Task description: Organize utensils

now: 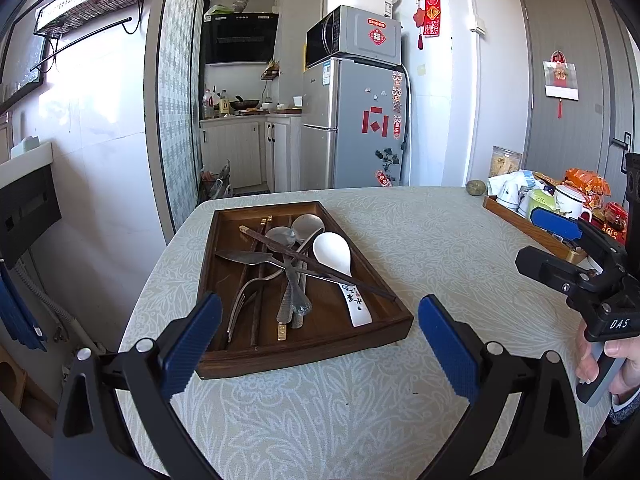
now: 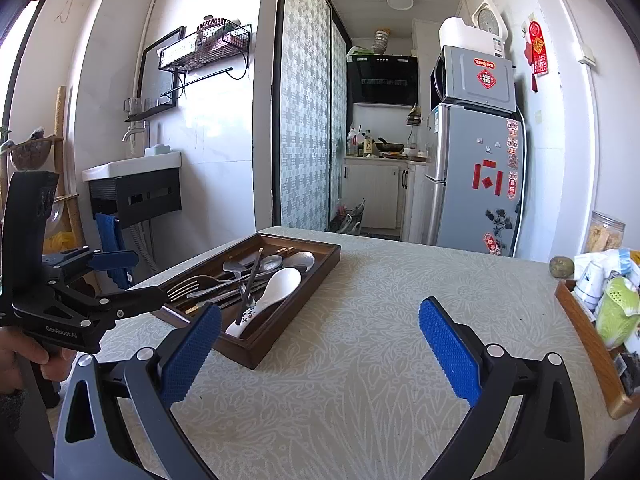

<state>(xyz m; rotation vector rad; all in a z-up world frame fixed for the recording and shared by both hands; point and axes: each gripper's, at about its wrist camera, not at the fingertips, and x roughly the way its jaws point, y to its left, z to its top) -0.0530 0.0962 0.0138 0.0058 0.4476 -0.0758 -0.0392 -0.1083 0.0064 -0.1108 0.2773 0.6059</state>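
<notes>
Currently both grippers, left gripper [image 1: 320, 344] and right gripper [image 2: 320, 348], hover spread wide and empty near the wooden tray [image 1: 224, 364], where spoons, fork and chopsticks [image 1: 256, 280] lie crossed, unsorted.

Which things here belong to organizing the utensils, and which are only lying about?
For the job: wooden tray; white spoon; metal spoons; fork; chopsticks; left hand-held gripper and right hand-held gripper, both open.

Lying about: second tray of cups and snacks; jar; round fruit.
</notes>
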